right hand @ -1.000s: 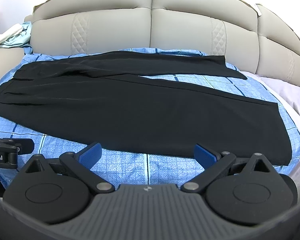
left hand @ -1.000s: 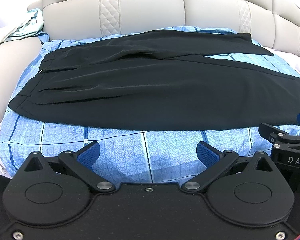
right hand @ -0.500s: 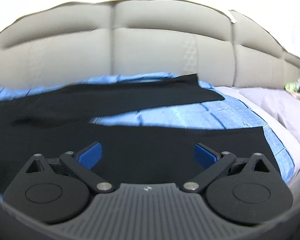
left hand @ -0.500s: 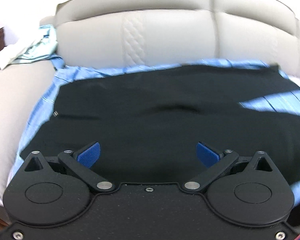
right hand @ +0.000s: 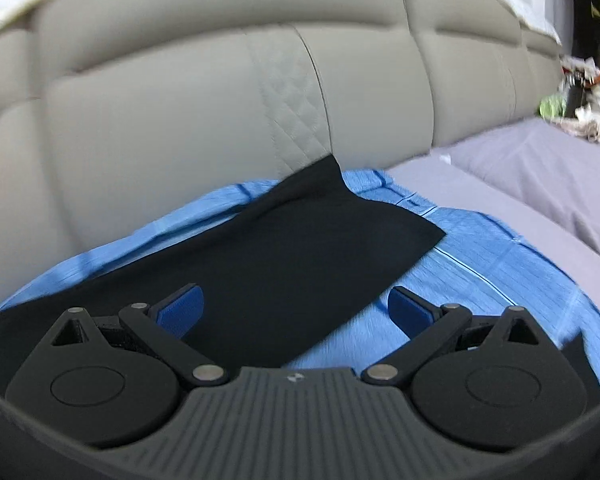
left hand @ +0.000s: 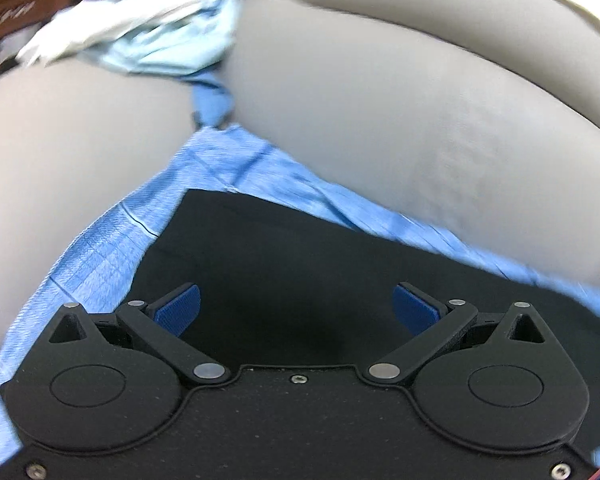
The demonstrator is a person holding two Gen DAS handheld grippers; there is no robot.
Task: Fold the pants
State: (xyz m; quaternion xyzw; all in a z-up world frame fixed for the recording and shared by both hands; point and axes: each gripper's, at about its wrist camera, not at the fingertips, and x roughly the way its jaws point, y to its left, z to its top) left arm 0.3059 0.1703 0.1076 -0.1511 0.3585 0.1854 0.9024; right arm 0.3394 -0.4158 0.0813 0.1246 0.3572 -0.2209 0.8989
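Black pants (left hand: 300,264) lie flat on a blue checked sheet (left hand: 100,248) on the bed. In the left wrist view my left gripper (left hand: 296,308) is open and empty, low over the waist end near its far left corner. In the right wrist view my right gripper (right hand: 296,306) is open and empty over the hem end of the far leg (right hand: 300,248), whose hem corner lies between the blue pads (right hand: 180,310). A bit of the near leg shows at the right edge (right hand: 576,346).
A padded grey headboard (right hand: 220,100) rises just behind the pants. A grey padded side panel (left hand: 60,140) stands to the left, with pale green and white cloth (left hand: 148,48) on top. A lilac sheet (right hand: 520,200) and clutter (right hand: 580,108) lie to the right.
Both grippers have moved forward across the pants toward the headboard, the left to the far waist corner, the right to the far leg's hem. Both stay open.
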